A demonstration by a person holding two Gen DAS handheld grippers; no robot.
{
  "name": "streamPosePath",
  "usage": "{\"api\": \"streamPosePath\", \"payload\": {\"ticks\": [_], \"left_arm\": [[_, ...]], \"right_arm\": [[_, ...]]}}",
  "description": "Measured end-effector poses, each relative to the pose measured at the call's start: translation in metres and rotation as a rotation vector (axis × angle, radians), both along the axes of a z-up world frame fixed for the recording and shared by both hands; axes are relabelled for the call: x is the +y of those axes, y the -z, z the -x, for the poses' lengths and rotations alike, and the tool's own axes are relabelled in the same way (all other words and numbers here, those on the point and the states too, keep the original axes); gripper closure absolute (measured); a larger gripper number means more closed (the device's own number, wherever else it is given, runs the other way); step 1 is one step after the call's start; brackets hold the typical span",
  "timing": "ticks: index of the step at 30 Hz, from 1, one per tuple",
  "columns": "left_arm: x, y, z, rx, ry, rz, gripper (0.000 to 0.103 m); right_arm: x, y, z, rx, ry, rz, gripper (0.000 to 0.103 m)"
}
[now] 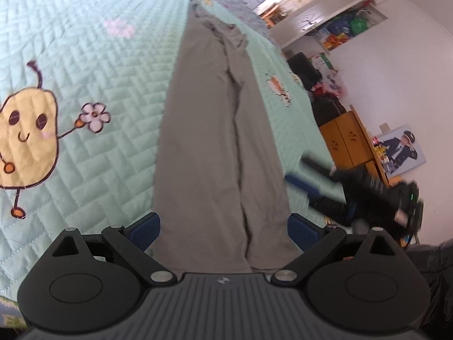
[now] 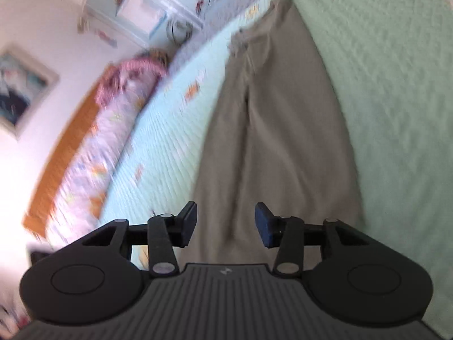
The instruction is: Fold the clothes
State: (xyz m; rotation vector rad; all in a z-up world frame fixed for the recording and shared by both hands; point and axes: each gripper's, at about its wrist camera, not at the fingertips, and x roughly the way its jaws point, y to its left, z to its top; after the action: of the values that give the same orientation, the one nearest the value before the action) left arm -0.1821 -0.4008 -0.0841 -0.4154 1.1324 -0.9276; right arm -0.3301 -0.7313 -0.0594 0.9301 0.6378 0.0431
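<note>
Grey-brown trousers (image 1: 215, 130) lie stretched out lengthwise on a mint quilted bedspread (image 1: 93, 56), their two legs side by side and the far end crumpled. My left gripper (image 1: 223, 232) hovers over their near end, its jaws wide open and the blue pads (image 1: 144, 231) clear of the cloth. In the left wrist view my right gripper (image 1: 300, 172) shows blurred at the trousers' right edge. In the right wrist view the right gripper (image 2: 226, 222) stands open above the trousers (image 2: 277, 130), with only cloth below and nothing pinched.
The quilt carries a yellow cartoon figure (image 1: 25, 138) at the left. Beyond the bed's right edge stand an orange cabinet (image 1: 348, 138), a framed picture (image 1: 402, 150) and cluttered shelves (image 1: 339, 28). A pink patterned bolster (image 2: 113, 124) lies along an orange headboard (image 2: 68, 138).
</note>
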Motion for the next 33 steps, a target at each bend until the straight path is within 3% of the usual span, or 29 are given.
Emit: {"api": "streamPosePath", "payload": {"ticks": [5,9,11,12,13,14,16,20,23,25,28,33], "left_arm": [[0.005,-0.003,-0.003,-0.013,0.006,0.022,0.004],[0.008,0.001,-0.007,-0.014,0.002,0.009,0.004],[0.009,0.005,-0.011,0.000,-0.006,-0.013,0.004],[0.010,0.007,-0.015,0.010,-0.009,-0.022,0.004],[0.010,0.009,-0.016,0.017,-0.010,-0.029,0.004],[0.011,0.009,-0.017,0.019,-0.009,-0.027,0.004],[0.011,0.009,-0.020,0.009,-0.006,-0.023,0.004],[0.010,0.008,-0.021,-0.005,0.004,-0.036,0.004],[0.010,0.006,-0.019,-0.030,0.031,-0.061,0.004],[0.011,0.006,-0.018,-0.037,0.050,-0.066,0.004],[0.019,0.015,-0.019,0.031,0.052,-0.012,0.004],[0.025,0.018,-0.015,0.094,0.043,0.029,0.004]], "right_arm": [[-0.025,-0.007,-0.057,-0.069,0.108,-0.108,0.054],[-0.043,0.011,-0.116,-0.113,0.166,-0.271,0.043],[-0.044,0.036,-0.149,-0.014,0.162,-0.303,0.035],[-0.043,0.049,-0.161,0.049,0.152,-0.304,0.039],[-0.044,0.058,-0.166,0.094,0.140,-0.290,0.059],[-0.044,0.063,-0.167,0.117,0.134,-0.285,0.060],[-0.045,0.055,-0.154,0.073,0.141,-0.302,0.048],[-0.037,0.028,-0.113,-0.038,0.120,-0.296,0.044],[-0.021,0.012,-0.071,-0.069,0.076,-0.273,0.040],[-0.009,0.003,-0.049,-0.030,0.019,-0.207,0.037],[0.004,-0.009,-0.017,0.046,-0.049,-0.093,0.037],[0.006,-0.022,0.028,0.077,-0.021,-0.008,0.036]]}}
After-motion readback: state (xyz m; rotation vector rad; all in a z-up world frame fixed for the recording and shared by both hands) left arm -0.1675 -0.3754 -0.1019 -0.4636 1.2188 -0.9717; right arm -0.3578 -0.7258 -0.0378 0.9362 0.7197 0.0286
